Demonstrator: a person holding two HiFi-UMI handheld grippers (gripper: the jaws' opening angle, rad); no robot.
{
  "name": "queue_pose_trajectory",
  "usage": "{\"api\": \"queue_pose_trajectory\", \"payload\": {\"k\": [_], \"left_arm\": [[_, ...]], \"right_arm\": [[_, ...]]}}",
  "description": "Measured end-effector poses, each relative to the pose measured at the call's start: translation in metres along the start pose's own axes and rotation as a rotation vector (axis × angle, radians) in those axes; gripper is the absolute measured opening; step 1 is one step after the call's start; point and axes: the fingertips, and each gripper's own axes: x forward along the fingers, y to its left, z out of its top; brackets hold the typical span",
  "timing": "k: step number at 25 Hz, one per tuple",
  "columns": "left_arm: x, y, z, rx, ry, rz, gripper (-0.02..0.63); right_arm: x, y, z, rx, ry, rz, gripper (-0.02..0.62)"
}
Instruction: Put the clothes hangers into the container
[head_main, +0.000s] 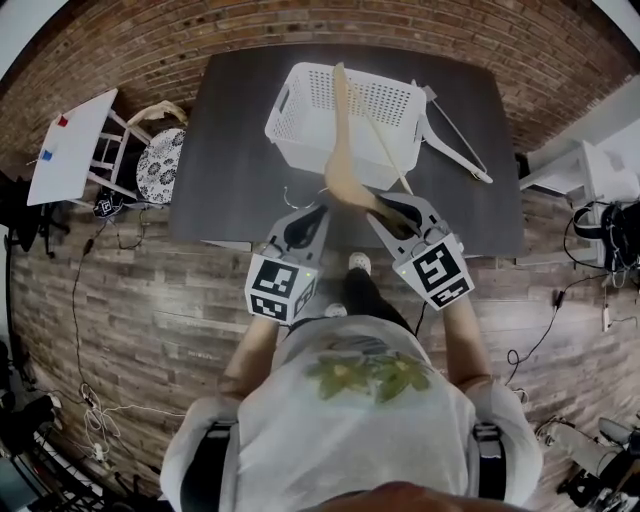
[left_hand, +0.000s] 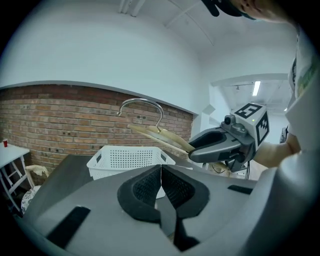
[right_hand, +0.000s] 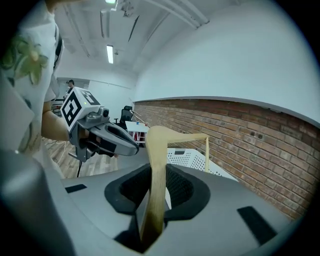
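A wooden hanger (head_main: 343, 140) hangs above the near rim of the white basket (head_main: 290, 100), which sits mid-worktop toward the far edge. The right gripper (head_main: 385, 212) pinches the tip of one arm between its fingers. The left gripper (head_main: 310, 215) rides alongside with fingers pressed together on nothing. The hanger's long axis runs away from the person across the basket, metal hook (left_hand: 142, 105) upward. Stiff, light and smooth, it looks best gripped on the broad arm. A second hanger (head_main: 455, 140) lies on the dark worktop (head_main: 230, 150) beside the basket's right wall.
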Motion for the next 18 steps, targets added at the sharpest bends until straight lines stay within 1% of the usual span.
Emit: {"api": "queue_pose_trajectory", "payload": {"k": [6,11,18], "left_arm": [[0.029,0.013,0.005,-0.005,0.014,0.015,0.029],[0.045,0.034,0.011,-0.018,0.02,0.059,0.029],[0.065,0.048,0.015,-0.033,0.029,0.1,0.029]], "right_arm": [[0.023,-0.034,-0.006,-0.024,0.034,0.066,0.109],[0.044,-0.058,-0.011,-0.068,0.065,0.124,0.109],[0.07,-0.086,-0.018,-0.066,0.088,0.174,0.109]]}}
